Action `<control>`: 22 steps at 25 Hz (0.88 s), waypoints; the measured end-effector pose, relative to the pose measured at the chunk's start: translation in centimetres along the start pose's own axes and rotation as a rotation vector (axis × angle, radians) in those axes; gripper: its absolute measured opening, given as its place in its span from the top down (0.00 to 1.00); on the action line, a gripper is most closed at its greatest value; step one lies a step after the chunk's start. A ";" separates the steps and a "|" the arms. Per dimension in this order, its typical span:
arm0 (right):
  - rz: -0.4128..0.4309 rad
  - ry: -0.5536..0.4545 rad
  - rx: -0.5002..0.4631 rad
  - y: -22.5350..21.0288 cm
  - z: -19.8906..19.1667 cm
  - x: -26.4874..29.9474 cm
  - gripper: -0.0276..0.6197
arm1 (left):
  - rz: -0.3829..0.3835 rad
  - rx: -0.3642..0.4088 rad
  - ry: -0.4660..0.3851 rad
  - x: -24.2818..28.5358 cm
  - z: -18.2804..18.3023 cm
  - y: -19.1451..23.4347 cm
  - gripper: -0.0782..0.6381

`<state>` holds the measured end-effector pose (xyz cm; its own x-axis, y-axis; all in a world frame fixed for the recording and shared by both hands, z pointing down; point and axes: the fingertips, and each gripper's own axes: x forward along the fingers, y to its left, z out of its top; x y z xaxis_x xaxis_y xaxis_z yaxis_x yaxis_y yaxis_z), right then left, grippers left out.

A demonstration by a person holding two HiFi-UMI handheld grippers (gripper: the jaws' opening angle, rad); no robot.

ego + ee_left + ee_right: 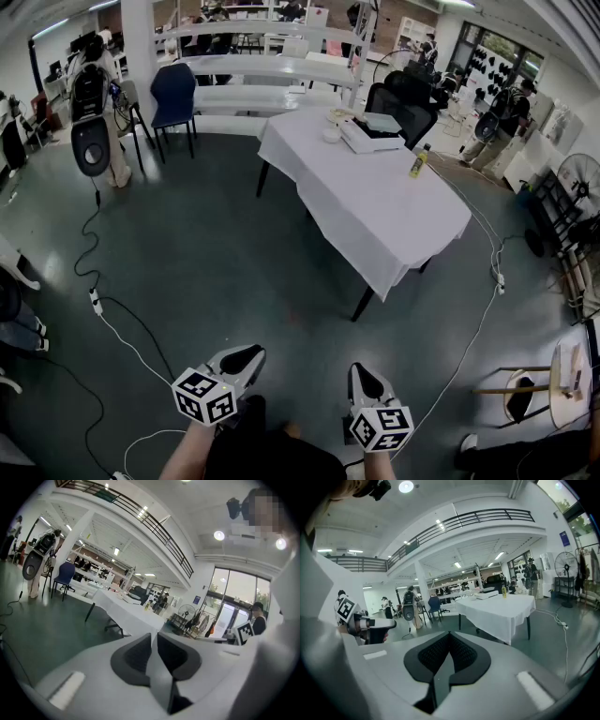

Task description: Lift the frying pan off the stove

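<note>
A table under a white cloth [375, 202] stands a few steps ahead of me. At its far end lies a flat white appliance [367, 134] with a pale lid-like thing on top; I cannot make out a frying pan at this distance. My left gripper [242, 357] and right gripper [364, 375] are held low, close to my body and well short of the table. Both are shut with nothing between the fingers. In the left gripper view the left gripper [153, 637] points at the table [126, 613]. The right gripper [449, 637] faces the table [499, 609] from the side.
A yellow-green bottle [418, 162] and a small bowl [331, 135] stand on the cloth. White cables [122, 333] trail over the dark floor at left and right. A blue chair [174, 94], a speaker on a stand [92, 141] and people stand farther back.
</note>
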<state>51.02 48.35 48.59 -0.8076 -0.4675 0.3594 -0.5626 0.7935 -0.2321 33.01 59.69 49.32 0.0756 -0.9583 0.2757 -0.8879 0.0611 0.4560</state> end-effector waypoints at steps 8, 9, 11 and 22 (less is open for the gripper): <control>0.006 -0.019 -0.003 -2.9 -1.2 -3.8 0.95 | 0.024 0.029 -0.010 -0.9 -3.3 -4.9 0.89; 0.009 -0.023 -0.005 -2.9 -1.3 -4.2 0.95 | 0.031 0.029 -0.017 -1.2 -3.5 -5.3 0.89; 0.021 -0.027 -0.002 -2.8 -1.6 -4.7 0.95 | 0.041 0.028 -0.028 -1.8 -3.9 -5.9 0.89; 0.034 -0.042 0.007 -3.6 -0.2 -3.0 0.95 | 0.010 0.035 -0.081 1.4 -0.5 -5.5 0.35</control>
<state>55.54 46.96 48.50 -0.8327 -0.4567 0.3131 -0.5362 0.8062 -0.2502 38.27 58.19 47.61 0.0313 -0.9772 0.2102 -0.9039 0.0621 0.4233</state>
